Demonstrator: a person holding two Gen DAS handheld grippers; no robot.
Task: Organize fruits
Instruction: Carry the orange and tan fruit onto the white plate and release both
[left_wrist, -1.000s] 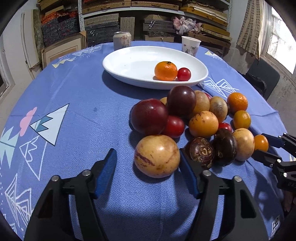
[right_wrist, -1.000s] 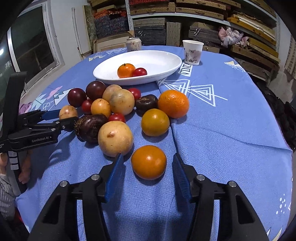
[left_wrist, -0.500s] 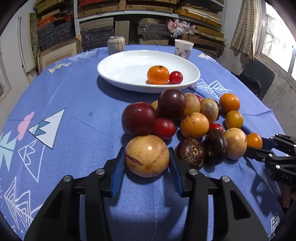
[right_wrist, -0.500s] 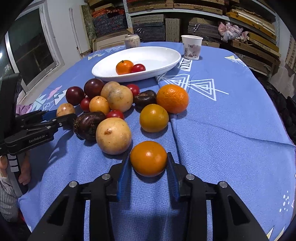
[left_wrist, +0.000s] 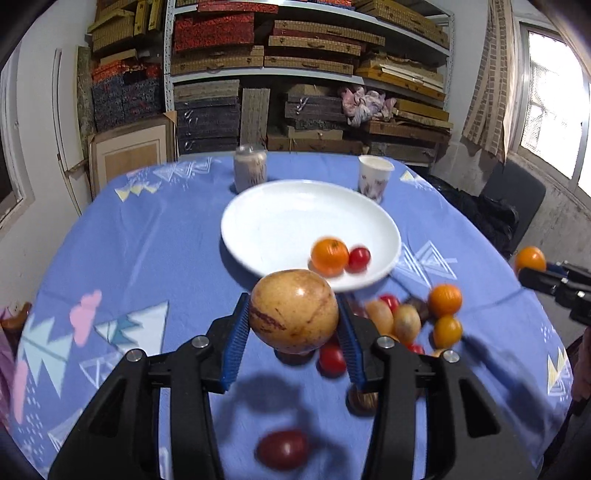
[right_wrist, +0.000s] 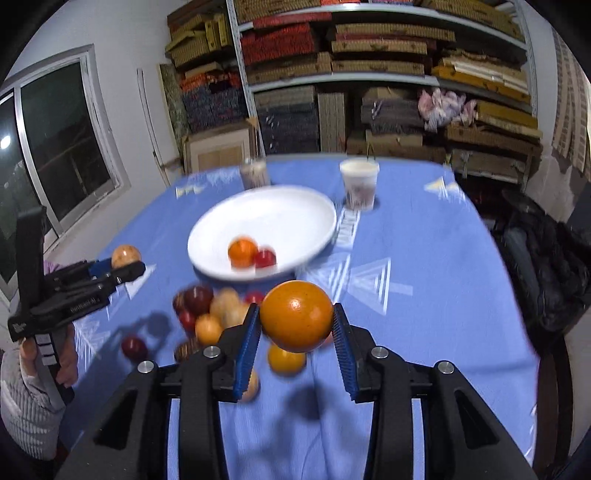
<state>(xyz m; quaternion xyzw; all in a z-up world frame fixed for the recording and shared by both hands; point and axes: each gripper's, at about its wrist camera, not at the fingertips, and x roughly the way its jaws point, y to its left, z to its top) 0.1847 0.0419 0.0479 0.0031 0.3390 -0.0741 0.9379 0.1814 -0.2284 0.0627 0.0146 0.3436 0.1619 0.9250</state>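
2 grippers, left gripper (left_wrist: 293, 328) clamping tan fruit (left_wrist: 293, 311), right gripper (right_wrist: 295, 332) clamping orange (right_wrist: 296, 315)

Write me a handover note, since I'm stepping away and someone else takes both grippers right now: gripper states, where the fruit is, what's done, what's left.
Left gripper: shut on the yellow-brown fruit, held above the cloth.
Right gripper: shut on the large orange, also in the air.
White plate: holds a small orange and a cherry tomato.
Done: two fruits plated, two more picked up.
Left: set both held fruits on the plate, then clear the fruit pile lying on the blue tablecloth in front of the plate, including one dark red fruit lying apart from it.
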